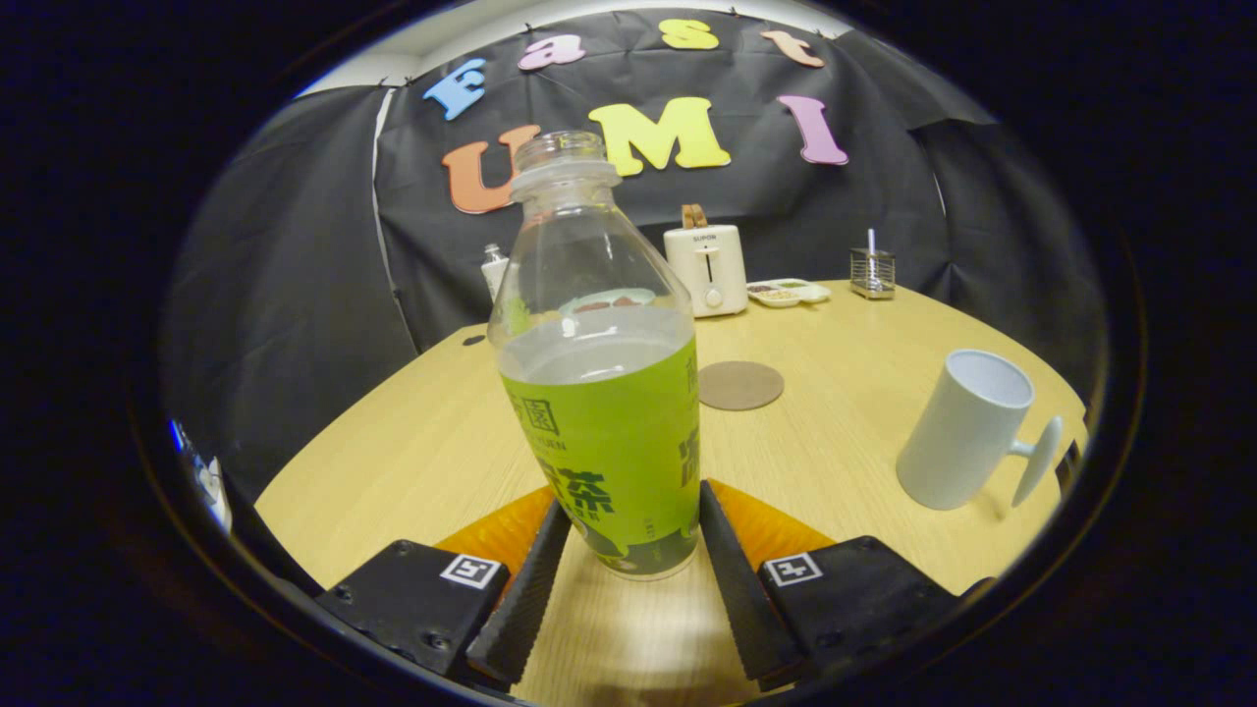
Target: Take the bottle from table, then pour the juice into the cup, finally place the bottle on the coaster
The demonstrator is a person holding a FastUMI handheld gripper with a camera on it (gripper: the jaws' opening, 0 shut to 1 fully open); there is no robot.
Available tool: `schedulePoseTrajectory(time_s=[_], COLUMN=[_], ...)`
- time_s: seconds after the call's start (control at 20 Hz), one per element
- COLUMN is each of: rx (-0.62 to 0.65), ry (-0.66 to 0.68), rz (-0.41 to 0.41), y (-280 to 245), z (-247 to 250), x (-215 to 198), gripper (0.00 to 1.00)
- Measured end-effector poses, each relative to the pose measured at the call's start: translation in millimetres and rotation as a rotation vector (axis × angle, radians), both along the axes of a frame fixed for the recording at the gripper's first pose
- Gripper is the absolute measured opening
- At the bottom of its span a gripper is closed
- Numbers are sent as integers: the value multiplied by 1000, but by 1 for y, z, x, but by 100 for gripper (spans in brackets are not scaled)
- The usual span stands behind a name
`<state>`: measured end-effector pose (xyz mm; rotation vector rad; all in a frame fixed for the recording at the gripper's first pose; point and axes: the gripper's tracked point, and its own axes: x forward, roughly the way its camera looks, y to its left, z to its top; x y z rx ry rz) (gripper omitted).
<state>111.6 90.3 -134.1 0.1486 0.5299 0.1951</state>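
The bottle was clear glossy plastic; the table pale matt wood grain; the cup smooth, perhaps ceramic; the fingers ribbed black rubber.

A round table with a pale wood-grain top stands against the booth's black cloth wall, which hangs in creases and folds (a pale seam runs down it on the left). Along the table's far edge sit a white toaster, a shallow divided dish and a small metal holder. A strip of white ceiling shows above the cloth.
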Motion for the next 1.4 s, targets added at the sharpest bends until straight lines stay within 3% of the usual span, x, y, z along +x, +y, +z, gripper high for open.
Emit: schedulePoseTrajectory(time_s=[0.5, 0.8, 0.95, 1.4], rx=[240, 539, 617, 879], ry=[-27, -4, 18, 57], rz=[28, 34, 34, -20], y=[-5, -19, -24, -45], z=[40, 81, 86, 100], x=[-4, 2, 4, 7], gripper=[77, 76, 76, 76])
